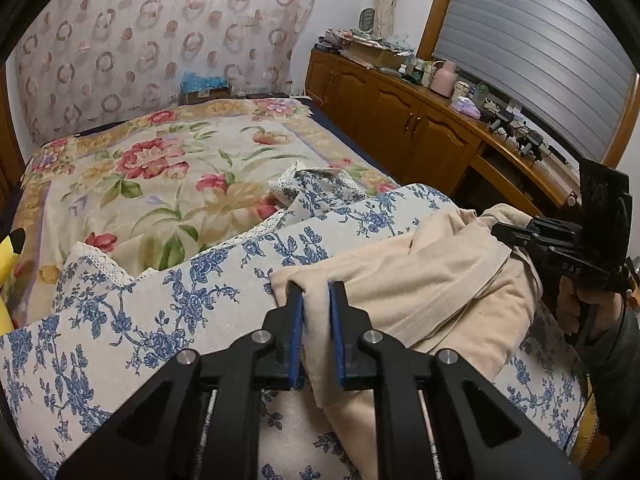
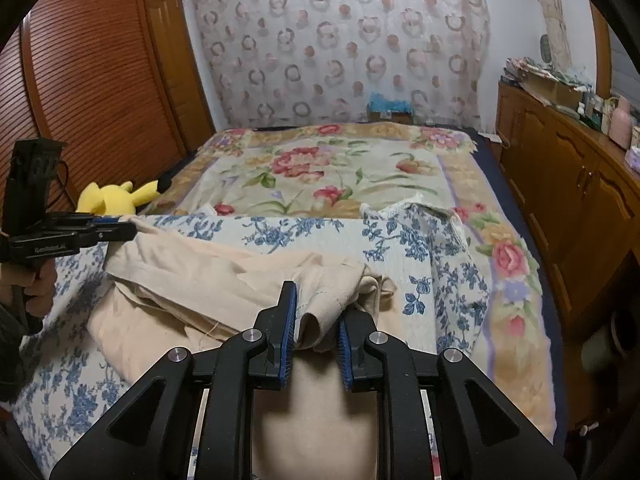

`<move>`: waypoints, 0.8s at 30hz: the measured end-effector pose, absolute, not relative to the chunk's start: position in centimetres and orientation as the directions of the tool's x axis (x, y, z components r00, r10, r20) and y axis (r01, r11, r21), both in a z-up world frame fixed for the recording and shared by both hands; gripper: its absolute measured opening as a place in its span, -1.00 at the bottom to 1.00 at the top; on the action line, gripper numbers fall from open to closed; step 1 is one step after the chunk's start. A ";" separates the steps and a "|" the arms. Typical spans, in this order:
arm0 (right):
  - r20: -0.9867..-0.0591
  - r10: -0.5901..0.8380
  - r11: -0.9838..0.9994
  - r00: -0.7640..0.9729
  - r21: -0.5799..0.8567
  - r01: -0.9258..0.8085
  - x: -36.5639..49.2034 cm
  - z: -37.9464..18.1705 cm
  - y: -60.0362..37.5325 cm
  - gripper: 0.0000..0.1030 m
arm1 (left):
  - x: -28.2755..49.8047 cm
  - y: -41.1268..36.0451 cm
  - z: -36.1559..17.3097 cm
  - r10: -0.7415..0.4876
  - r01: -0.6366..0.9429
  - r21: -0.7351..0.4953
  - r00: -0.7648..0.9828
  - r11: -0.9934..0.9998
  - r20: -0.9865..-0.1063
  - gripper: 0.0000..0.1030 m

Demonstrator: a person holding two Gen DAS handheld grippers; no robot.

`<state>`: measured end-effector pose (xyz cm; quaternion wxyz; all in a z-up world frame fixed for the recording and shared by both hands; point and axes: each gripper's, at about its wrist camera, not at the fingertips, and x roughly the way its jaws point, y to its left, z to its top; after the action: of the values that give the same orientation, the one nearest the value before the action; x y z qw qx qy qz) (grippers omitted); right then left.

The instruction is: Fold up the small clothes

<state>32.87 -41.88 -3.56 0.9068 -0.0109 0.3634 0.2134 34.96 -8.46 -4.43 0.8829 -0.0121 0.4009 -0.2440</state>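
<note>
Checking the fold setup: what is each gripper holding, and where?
Both hold the beige garment: the left gripper on one bunched corner, the right gripper on a gathered fold at the opposite end.

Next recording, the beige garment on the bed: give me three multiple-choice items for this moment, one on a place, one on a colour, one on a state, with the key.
1. Where does the beige garment lie?
A. On the blue-flowered cloth
B. On the wooden cabinet
C. On the floor

2. What colour is the plush toy at the bed's edge?
A. Red
B. Yellow
C. Green

3. What is between the fingers of the left tool?
A. Nothing
B. The plush toy
C. A fold of the beige garment

Key:
1 A: the garment is spread over the blue-flowered cloth on the bed.
2 B: the right wrist view shows it bright yellow with black ear tips.
3 C: beige fabric fills the gap between the blue pads, as it also does in the right tool.
</note>
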 end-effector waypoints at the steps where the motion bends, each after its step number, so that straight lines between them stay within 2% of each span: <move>1: -0.665 0.372 0.910 0.647 0.127 -0.394 32.8 -3.5 -41.8 -0.62 | 34.9 -8.5 -4.4 -0.438 0.422 -0.213 0.562 0.882 -0.702 -0.69; 2: -0.666 0.361 0.914 0.653 0.115 -0.389 32.7 -3.4 -41.7 -0.60 | 34.9 -8.4 -4.4 -0.434 0.422 -0.207 0.564 0.883 -0.702 -0.67; 5: -0.664 0.327 0.926 0.672 0.084 -0.367 32.5 -3.0 -41.4 -0.30 | 34.7 -8.2 -4.2 -0.418 0.410 -0.194 0.576 0.891 -0.702 -0.57; 7: -0.655 0.294 0.937 0.696 0.055 -0.344 32.2 -2.6 -41.5 0.04 | 34.6 -7.9 -4.1 -0.420 0.410 -0.196 0.579 0.891 -0.699 -0.45; 8: -0.649 0.287 0.940 0.705 0.048 -0.338 32.0 -2.4 -41.6 0.09 | 34.4 -7.6 -4.0 -0.430 0.415 -0.205 0.573 0.886 -0.697 -0.38; 9: -0.642 0.283 0.942 0.713 0.045 -0.334 31.8 -2.1 -41.8 0.10 | 34.3 -7.5 -4.0 -0.434 0.418 -0.208 0.571 0.884 -0.697 -0.20; 13: -0.639 0.276 0.943 0.718 0.034 -0.332 31.2 -1.8 -42.5 0.17 | 33.6 -6.9 -4.2 -0.437 0.423 -0.208 0.567 0.882 -0.698 0.12; 24: -0.714 0.278 0.931 0.643 0.037 -0.362 31.7 -4.1 -43.0 0.17 | 32.1 -7.3 -8.0 -0.377 0.448 -0.142 0.496 0.883 -0.782 0.12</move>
<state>31.67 -42.96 -4.07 0.9046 -0.0545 0.3839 0.1769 32.13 -7.29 -8.04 0.8639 0.0400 0.4415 -0.2389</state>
